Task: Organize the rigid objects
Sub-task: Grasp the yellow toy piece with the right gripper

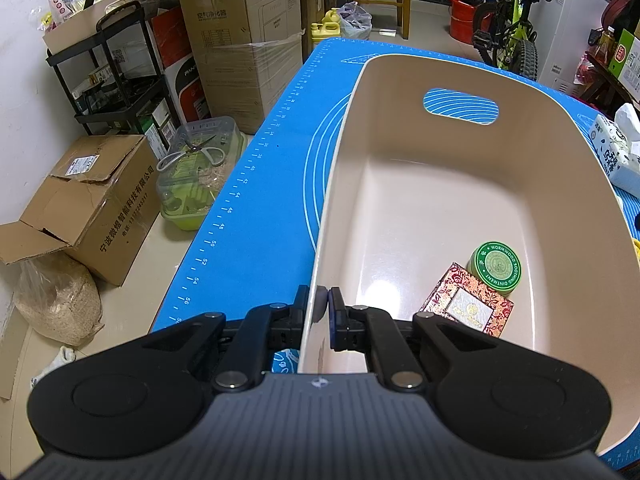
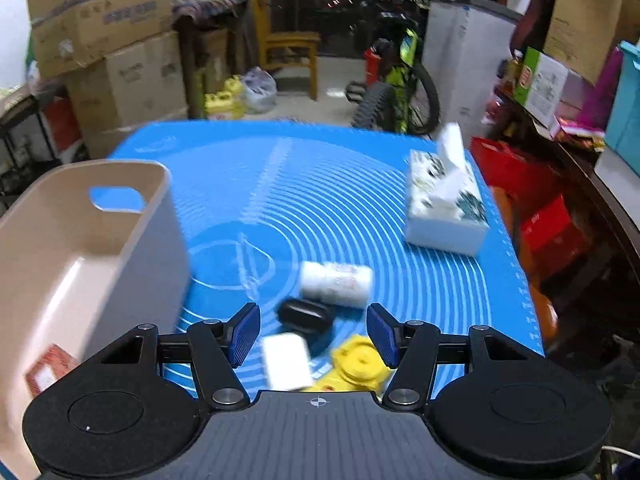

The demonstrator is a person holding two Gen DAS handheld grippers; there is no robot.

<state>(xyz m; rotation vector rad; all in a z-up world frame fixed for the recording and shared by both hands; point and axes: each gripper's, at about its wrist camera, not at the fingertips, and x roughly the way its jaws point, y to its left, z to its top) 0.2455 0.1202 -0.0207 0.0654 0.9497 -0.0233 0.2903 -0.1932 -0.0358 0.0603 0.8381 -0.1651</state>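
A beige plastic bin stands on the blue mat. My left gripper is shut on the bin's near left rim. Inside the bin lie a green round ointment tin and a red patterned box. In the right wrist view the bin is at the left. My right gripper is open and empty above a black oval case, a white bottle on its side, a white card-like box and a yellow round part.
A tissue box sits on the mat at the right, also in the left wrist view. Cardboard boxes, a black shelf cart and a bicycle stand around the table. The mat's left edge drops to the floor.
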